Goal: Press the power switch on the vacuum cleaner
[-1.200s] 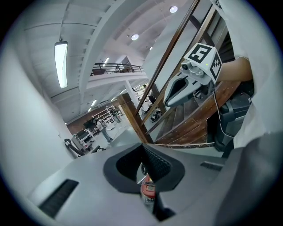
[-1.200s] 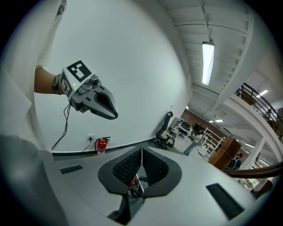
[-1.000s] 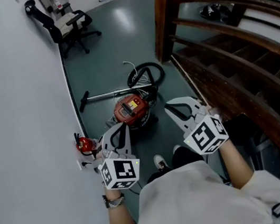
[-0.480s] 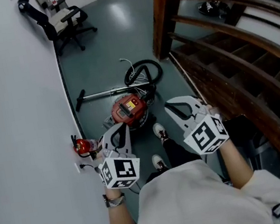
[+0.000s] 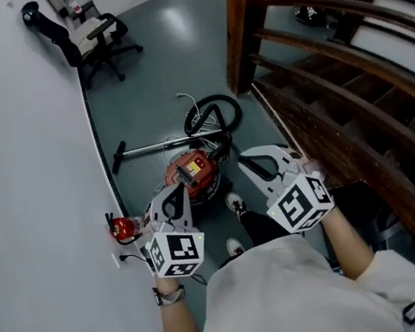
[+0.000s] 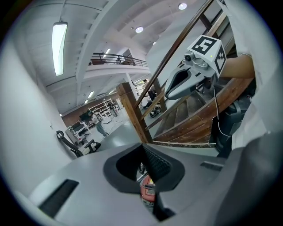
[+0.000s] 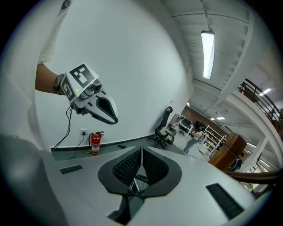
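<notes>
Both of your grippers are clenched on nothing. In the left gripper view the ribbed pads meet at the tip, and in the right gripper view they press into 1 thin seam.

The vacuum cleaner (image 5: pixel 191 173) sits on the floor at the centre of the head view. Its red body is just above the tip of your left gripper (image 5: pixel 178 193), and up and to the left of your right gripper (image 5: pixel 248 162). In that frame the left one lines up with it more closely, so it looks the likelier hand for the press. The floor lies well below both, so I expect you need to reach down.

The wand (image 5: pixel 152 145) runs left to right across the frame, away from the body toward the wall. The hose (image 5: pixel 212 112) coils just above the body.

I cannot pick out the power switch itself, only a pale panel on top of the body.

The left gripper view catches a sliver of red body through the gap under its pads. The right gripper view misses the red body and shows the fire extinguisher (image 7: pixel 94 143) by the wall instead.
</notes>
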Demonstrator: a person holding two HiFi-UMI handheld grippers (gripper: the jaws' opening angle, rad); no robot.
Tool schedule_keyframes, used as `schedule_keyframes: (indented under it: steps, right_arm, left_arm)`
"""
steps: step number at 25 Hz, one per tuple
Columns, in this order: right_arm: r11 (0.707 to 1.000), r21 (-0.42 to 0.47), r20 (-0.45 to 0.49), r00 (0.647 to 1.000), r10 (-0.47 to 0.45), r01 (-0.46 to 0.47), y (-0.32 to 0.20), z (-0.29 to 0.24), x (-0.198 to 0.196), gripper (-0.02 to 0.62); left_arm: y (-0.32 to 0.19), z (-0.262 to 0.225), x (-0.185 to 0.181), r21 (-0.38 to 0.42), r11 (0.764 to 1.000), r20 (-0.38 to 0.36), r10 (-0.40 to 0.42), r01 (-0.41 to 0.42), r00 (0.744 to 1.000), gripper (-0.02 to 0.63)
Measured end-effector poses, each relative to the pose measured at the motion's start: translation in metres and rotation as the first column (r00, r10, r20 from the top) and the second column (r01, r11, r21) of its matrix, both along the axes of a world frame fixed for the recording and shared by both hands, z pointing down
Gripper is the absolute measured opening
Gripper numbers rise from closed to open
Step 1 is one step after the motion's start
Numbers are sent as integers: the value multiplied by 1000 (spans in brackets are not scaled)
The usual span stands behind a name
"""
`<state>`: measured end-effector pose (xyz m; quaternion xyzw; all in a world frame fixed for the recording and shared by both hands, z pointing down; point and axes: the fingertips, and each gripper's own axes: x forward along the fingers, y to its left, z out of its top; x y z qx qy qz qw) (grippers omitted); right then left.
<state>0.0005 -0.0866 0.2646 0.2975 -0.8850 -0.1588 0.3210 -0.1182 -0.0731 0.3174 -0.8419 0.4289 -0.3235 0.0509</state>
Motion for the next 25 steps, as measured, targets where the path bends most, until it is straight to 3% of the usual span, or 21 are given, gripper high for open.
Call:
schedule_keyframes:
  steps: [16, 25]
  right_arm:
    - [999, -30, 7, 1000, -14, 14, -64, 38, 1, 31]
    - [999, -53, 5, 1000, 9, -8, -85, 79, 6, 31]
  left_arm:
    - [-62, 53, 8, -77, 997, 41, -8, 11, 999, -2]
    - [-87, 89, 11, -98, 995, 28, -15, 17, 999, -2]
